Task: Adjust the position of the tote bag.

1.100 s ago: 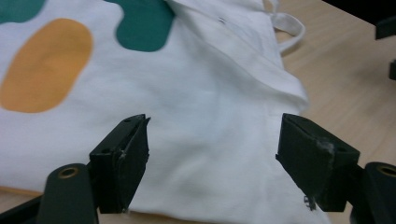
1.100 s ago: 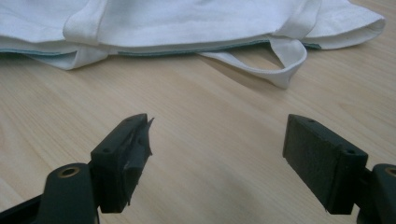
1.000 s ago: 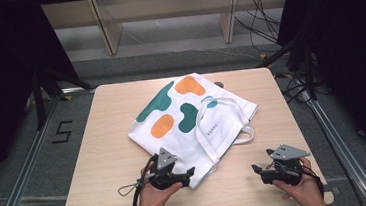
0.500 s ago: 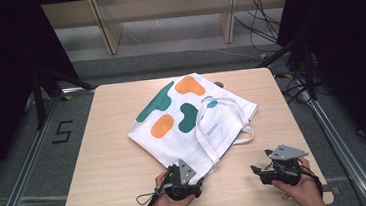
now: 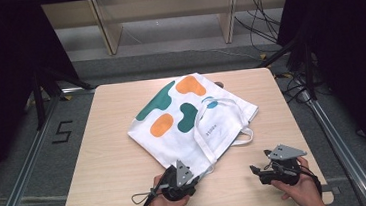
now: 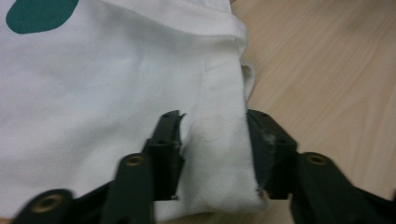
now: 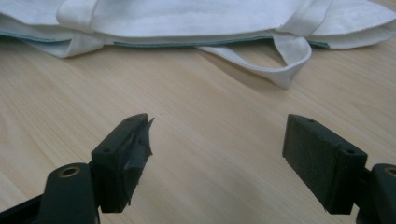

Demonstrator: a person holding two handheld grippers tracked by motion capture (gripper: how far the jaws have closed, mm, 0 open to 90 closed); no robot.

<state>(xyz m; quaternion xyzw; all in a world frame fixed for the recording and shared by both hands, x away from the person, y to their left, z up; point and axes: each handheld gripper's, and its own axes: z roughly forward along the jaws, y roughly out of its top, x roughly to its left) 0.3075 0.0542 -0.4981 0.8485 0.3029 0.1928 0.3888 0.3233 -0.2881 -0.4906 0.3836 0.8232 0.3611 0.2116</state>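
Presently, the step in hand appears to be taking hold of the bag (image 5: 192, 117), a white tote with green and orange patches that lies flat across the middle of the tabletop (image 5: 110, 154), its near corner towards the front edge.

Left gripper (image 5: 180, 179): at that near corner. In the left gripper view its jaws stand on either side of a fold of the white cloth (image 6: 215, 154), narrowly spaced and touching or almost touching it; whether the pinch is complete cannot be told.

Right gripper (image 5: 263, 169): near the front right corner, well apart from the bag. Jaws wide, nothing between them, bare wood beneath. A loose strap (image 7: 280, 70) lies ahead of it on the tabletop.

Judgement: the next move calls for a firm pinch at the left corner, and for the right gripper to advance to the strap or the bag's near edge.
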